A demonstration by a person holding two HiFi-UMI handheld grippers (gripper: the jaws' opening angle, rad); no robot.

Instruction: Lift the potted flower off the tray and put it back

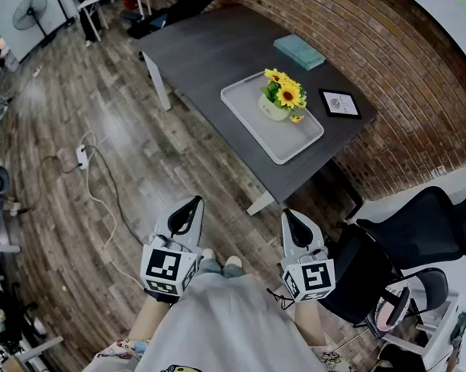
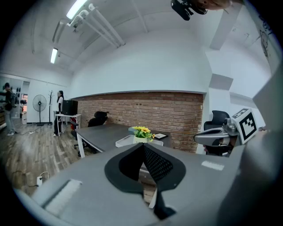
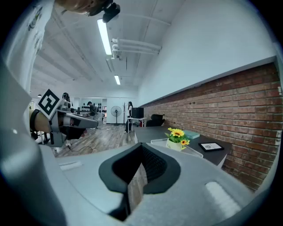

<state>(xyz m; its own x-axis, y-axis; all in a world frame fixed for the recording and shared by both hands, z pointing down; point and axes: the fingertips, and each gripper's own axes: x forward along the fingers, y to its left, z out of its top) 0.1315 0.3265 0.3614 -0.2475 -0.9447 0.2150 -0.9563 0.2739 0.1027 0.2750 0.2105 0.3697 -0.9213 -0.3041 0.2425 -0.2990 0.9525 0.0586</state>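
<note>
The flower point(image 1: 282, 94) is sitting in its pale pot point(image 1: 272, 109) on the tray point(image 1: 247, 117), up on the tabletop point(image 1: 215, 51), well apart from both grippers. The left gripper point(image 1: 191, 207) and right gripper point(image 1: 291, 218) are waiting, jaws closed on nothing. It's looking light, top-heavy and probably breakable, so I'm picking the pot's sides, below the blooms.

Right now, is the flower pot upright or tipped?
Upright. The flower pot stands on its base in the tray on the table, blooms on top.
</note>
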